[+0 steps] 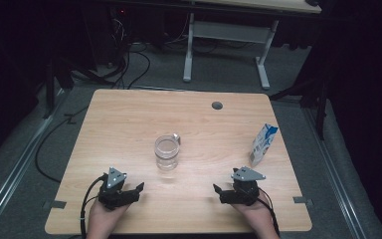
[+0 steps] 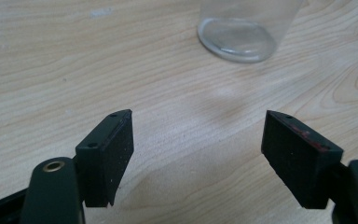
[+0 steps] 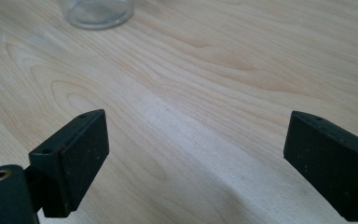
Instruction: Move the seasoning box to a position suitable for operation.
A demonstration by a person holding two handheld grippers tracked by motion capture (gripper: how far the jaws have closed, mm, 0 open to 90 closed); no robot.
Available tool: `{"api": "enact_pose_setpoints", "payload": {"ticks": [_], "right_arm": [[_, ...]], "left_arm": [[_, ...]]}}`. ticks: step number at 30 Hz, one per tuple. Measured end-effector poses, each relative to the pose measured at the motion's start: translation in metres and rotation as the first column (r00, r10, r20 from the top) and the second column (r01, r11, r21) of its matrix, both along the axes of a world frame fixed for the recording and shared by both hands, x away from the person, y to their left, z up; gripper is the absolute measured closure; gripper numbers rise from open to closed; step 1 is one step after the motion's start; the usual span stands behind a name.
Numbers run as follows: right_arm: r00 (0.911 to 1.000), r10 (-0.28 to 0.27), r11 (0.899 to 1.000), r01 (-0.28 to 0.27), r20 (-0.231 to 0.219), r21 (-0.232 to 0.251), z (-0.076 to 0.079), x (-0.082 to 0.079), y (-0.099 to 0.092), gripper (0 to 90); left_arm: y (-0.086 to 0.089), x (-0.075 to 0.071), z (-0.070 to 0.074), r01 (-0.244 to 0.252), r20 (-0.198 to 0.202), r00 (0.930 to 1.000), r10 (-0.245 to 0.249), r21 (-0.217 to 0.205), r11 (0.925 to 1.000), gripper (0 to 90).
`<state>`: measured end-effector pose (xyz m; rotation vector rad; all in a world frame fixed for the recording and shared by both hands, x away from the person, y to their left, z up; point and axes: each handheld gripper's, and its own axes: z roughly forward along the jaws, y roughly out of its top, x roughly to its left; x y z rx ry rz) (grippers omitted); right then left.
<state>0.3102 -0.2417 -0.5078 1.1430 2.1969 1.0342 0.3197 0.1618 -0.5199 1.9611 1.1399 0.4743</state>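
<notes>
- At the middle of the wooden counter (image 1: 129, 124): clear glass jar (image 1: 166, 153), upright, untouched, with a small metal clip or tab at its far rim; looks empty, though hard to tell for certain.
- Toward the right edge: blue-and-white carton (image 1: 263, 144), upright, well apart from the jar.
- Near the front edge, left of the jar: left gripper (image 1: 135, 190), held low in a hand, jaws apart with nothing between them; jar base just ahead in the left gripper view (image 2: 237, 39).
- Near the front edge, right of the jar: right gripper (image 1: 219, 191), jaws likewise spread wide and empty, pointing inward; jar bottom at the upper left of the right gripper view (image 3: 98, 11).
- Progress, as a judgement: nothing grasped, nothing moved, work at its very start.
- Left to do, probably: reach for jar or carton, grasp, and all handling after that.
</notes>
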Motion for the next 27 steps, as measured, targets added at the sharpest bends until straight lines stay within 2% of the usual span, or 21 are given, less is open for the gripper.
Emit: {"api": "enact_pose_setpoints", "payload": {"ticks": [4, 7, 9, 10, 16, 19, 20, 23, 24, 26, 27], "right_arm": [[0.9999, -0.01, 0.999, 0.01, 0.004, 0.035, 0.003, 0.0, -0.006, 6.9], [0.9995, -0.007, 0.997, 0.005, 0.031, 0.075, 0.002, 0.0, -0.013, 7.0], [0.9997, -0.015, 0.997, 0.014, 0.018, 0.078, 0.001, 0.001, -0.016, 6.2], [0.9998, -0.018, 0.997, 0.017, 0.011, 0.075, 0.001, 0.002, -0.017, 6.2], [0.9999, -0.014, 0.996, 0.013, 0.007, 0.084, 0.002, 0.002, -0.018, 5.9], [0.9999, -0.007, 0.997, 0.006, 0.009, 0.08, 0.003, 0.001, -0.018, 6.4], [0.9999, -0.005, 0.997, 0.004, 0.011, 0.078, 0.003, 0.001, -0.018, 6.5], [0.9999, -0.012, 0.996, 0.012, 0.004, 0.085, 0.003, 0.001, -0.018, 6.6], [0.9999, -0.014, 0.995, 0.015, -0.007, 0.095, 0.003, 0.001, -0.017, 6.7], [0.9999, -0.011, 0.995, 0.011, 0.001, 0.095, 0.003, 0.0, -0.016, 6.6], [0.9999, -0.011, 0.995, 0.011, 0.001, 0.095, 0.003, 0.0, -0.016, 6.6]], "left_arm": [[-0.003, 0.0, 0.002, 0.012, 0.01, 0.9999, -0.012, -0.001, 0.9999, 26.7], [-0.006, 0.0, 0.001, 0.015, 0.007, 0.9999, -0.015, 0.011, 0.9998, 27.9], [-0.008, -0.001, 0.0, 0.009, 0.0, 1.0, -0.009, 0.012, 0.9999, 28.2], [-0.008, -0.002, 0.0, 0.009, 0.006, 0.9999, -0.009, 0.028, 0.9996, 28.7], [-0.009, -0.003, 0.0, 0.01, 0.005, 0.9999, -0.01, 0.012, 0.9999, 31.0], [-0.009, -0.005, 0.001, 0.02, 0.015, 0.9997, -0.021, 0.019, 0.9996, 31.6], [-0.009, -0.005, 0.002, 0.037, 0.013, 0.9992, -0.038, 0.022, 0.9991, 33.1], [-0.01, -0.008, 0.003, 0.025, 0.028, 0.9993, -0.026, 0.029, 0.9993, 37.0], [-0.01, -0.008, 0.004, 0.009, 0.036, 0.9993, -0.009, 0.026, 0.9996, 37.3], [-0.01, -0.009, 0.006, 0.012, 0.036, 0.9993, -0.012, -0.002, 0.9999, 37.1], [-0.01, -0.009, 0.007, 0.012, 0.037, 0.9993, -0.012, -0.001, 0.9999, 37.1]]}}
